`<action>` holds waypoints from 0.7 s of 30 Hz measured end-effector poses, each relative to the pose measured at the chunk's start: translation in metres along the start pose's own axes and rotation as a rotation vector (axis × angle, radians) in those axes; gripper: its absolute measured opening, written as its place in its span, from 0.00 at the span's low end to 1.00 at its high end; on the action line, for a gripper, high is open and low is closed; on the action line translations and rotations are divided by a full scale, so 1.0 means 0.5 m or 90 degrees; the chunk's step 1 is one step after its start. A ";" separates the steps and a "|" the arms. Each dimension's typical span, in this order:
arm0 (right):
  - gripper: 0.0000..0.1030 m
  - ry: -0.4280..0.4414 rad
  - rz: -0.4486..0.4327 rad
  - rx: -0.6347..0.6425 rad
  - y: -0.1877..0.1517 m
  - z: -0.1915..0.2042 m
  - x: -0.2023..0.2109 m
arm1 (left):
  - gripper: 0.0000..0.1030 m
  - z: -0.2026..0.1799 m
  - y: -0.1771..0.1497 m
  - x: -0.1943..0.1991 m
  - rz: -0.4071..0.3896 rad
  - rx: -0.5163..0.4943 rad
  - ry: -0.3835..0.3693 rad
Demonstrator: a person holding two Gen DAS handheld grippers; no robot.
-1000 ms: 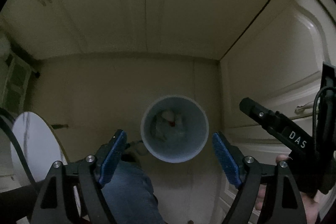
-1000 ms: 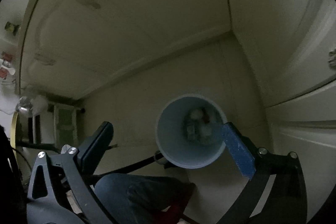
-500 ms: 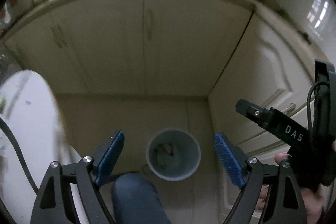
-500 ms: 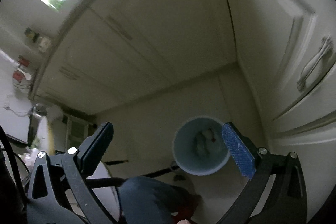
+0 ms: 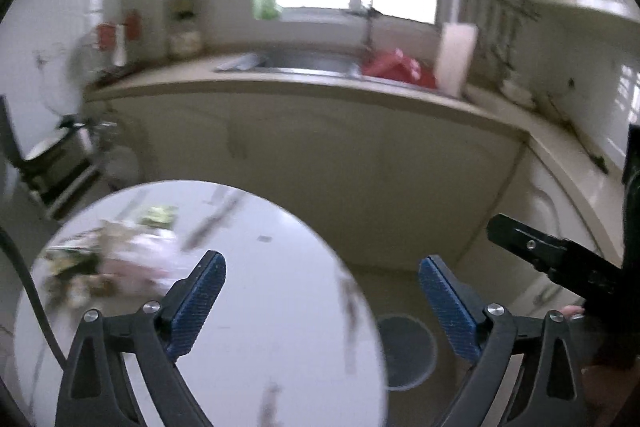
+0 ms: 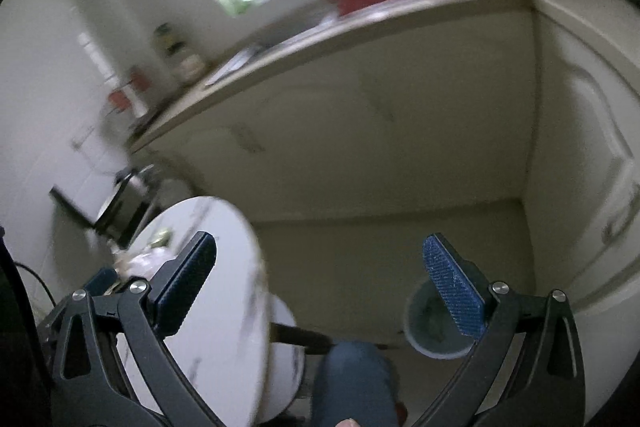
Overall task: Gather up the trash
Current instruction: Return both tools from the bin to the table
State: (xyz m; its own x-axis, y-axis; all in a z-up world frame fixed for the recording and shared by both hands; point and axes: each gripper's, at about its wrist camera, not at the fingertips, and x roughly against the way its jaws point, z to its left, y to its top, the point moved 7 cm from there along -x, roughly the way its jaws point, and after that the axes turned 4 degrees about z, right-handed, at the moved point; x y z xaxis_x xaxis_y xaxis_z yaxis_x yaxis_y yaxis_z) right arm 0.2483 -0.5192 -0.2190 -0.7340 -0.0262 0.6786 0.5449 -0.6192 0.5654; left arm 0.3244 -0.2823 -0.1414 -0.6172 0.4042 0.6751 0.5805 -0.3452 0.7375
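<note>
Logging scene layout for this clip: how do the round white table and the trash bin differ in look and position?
The round white table is a wide flat top with blurred litter on its left part; the trash bin is a small open cylinder with indistinct contents. The table stands raised; the bin sits on the floor beside it, partly hidden by the table's edge in the left wrist view. Both are round and pale.

Two tools (image 5: 322, 301) (image 6: 320, 285), one round table (image 5: 280, 367), one bin (image 5: 408, 351), one blurred trash pile (image 5: 108, 267)
</note>
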 end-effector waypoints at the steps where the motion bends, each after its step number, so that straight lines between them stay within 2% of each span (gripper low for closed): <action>1: 1.00 0.004 -0.002 0.015 0.002 0.029 0.000 | 0.93 0.023 0.010 0.030 -0.009 0.007 0.009; 9: 1.00 0.038 -0.027 0.144 -0.028 0.257 0.008 | 0.96 0.179 -0.091 0.166 -0.076 0.089 0.094; 15: 1.00 0.064 -0.043 0.224 -0.071 0.400 0.012 | 0.97 0.241 -0.198 0.273 -0.109 0.151 0.145; 21: 1.00 0.080 -0.052 0.290 -0.118 0.508 0.010 | 0.98 0.301 -0.263 0.345 -0.127 0.204 0.177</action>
State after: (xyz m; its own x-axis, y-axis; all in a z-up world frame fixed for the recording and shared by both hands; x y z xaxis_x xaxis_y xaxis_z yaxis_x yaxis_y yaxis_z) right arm 0.3155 -0.2834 -0.1299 -0.8095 -0.1040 0.5778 0.5854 -0.2162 0.7813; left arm 0.2214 -0.0399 -0.1250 -0.8270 0.1782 0.5331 0.5438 0.0135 0.8391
